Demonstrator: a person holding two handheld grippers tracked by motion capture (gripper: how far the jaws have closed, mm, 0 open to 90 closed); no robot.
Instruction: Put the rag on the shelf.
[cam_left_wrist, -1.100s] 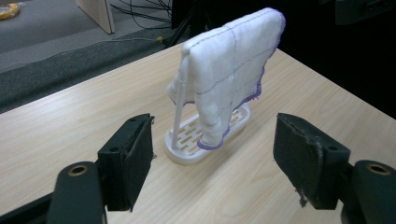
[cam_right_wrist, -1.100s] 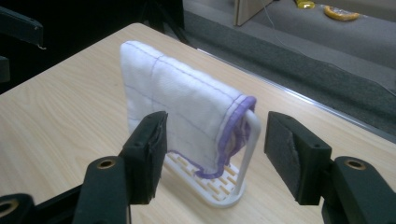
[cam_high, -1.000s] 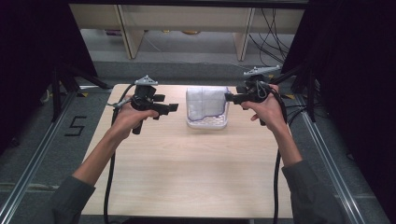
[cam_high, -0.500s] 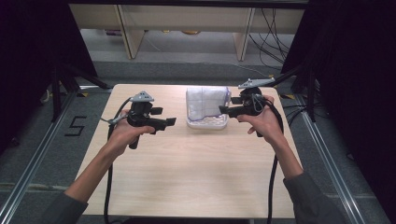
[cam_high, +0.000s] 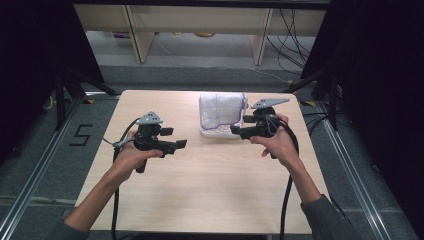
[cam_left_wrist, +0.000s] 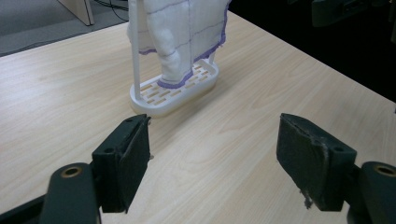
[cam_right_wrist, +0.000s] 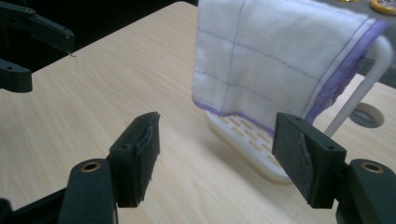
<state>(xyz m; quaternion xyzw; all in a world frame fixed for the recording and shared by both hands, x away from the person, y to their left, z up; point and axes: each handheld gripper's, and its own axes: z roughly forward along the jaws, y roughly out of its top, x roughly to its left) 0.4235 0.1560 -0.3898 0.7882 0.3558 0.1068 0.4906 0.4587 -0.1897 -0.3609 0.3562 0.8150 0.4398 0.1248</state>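
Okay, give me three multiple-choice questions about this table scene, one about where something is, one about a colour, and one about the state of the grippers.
1. Where does the white cloth hang?
A. over the white rack
B. flat on the table
C. from the left gripper

2. What colour is the cloth's edging?
A. red
B. purple
C. green

3. How do the right gripper's jaws stand?
A. shut on the cloth
B. shut on the rack
C. open with nothing between them

Answers: 1 A, the cloth drapes over the rack's upright bar above its slotted base. 2 B, a purple hem runs along its edges. 3 C, its jaws have just been opening, and the pads stand apart with bare table between them.
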